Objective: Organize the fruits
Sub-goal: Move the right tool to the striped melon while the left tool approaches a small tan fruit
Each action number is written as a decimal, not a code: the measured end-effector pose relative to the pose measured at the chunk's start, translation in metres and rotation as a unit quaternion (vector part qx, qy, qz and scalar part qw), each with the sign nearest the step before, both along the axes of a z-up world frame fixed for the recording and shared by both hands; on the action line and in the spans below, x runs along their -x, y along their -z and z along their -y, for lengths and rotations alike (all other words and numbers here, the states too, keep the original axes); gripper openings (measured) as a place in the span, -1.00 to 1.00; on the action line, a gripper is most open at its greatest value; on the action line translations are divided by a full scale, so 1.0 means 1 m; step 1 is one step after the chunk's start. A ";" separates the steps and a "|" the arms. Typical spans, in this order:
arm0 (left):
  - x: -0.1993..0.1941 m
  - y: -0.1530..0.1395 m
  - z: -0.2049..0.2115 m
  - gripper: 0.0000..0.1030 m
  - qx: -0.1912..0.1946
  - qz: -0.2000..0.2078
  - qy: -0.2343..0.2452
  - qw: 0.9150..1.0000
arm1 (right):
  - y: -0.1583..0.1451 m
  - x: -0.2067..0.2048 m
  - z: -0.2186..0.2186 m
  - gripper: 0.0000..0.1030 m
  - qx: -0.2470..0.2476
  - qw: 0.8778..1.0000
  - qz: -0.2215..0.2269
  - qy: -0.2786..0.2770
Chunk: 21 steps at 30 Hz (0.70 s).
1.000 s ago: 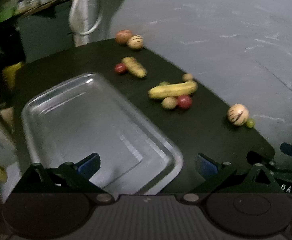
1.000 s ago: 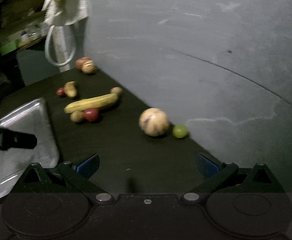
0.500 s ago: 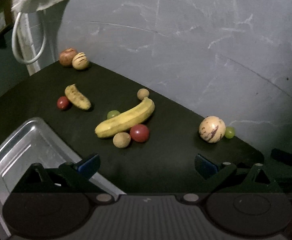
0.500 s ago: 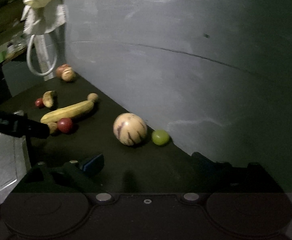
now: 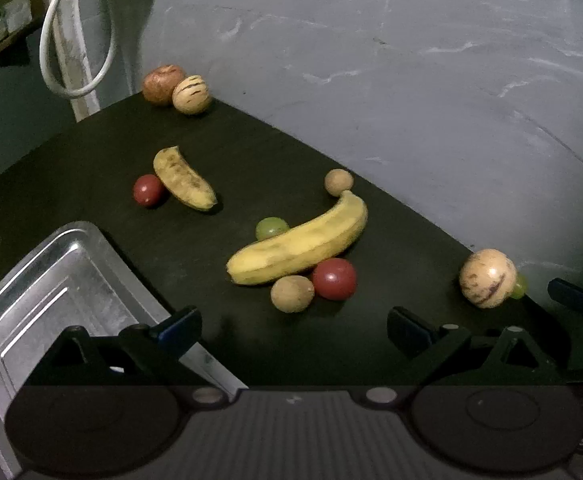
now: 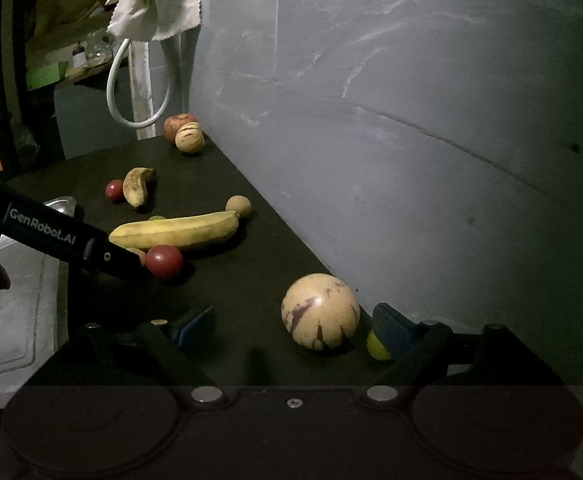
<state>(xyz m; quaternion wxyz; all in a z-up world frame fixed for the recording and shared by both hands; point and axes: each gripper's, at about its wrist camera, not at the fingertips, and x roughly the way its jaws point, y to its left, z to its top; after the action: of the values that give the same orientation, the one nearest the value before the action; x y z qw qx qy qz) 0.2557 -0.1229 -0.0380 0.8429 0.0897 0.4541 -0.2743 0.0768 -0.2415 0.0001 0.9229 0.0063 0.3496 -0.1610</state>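
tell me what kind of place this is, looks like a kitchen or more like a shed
Hard to call a kitchen; more likely a utility or storage corner. A bare grey wall backs the black table, a white hose loop hangs under a cloth, and cluttered shelves stand behind.

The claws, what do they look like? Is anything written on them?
Both are black plastic. The right claw has two fingers with blue pads at the tips, triangle-shaped links behind them and a wide body with round caps and two silver screws. The left claw looks the same up close. Seen from the side, its arm carries white letters: GenRobot.AI.
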 end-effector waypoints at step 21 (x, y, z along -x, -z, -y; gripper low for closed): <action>-0.022 0.023 0.008 0.42 0.009 -0.036 -0.022 0.999 | 0.023 -0.034 0.013 0.46 0.012 0.999 -0.043 0.005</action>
<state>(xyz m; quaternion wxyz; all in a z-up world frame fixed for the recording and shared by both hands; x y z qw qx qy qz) 0.2779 -0.1309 -0.0615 0.8327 0.0627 0.4832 -0.2629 0.1110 -0.2543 -0.0224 0.9064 -0.0104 0.3867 -0.1699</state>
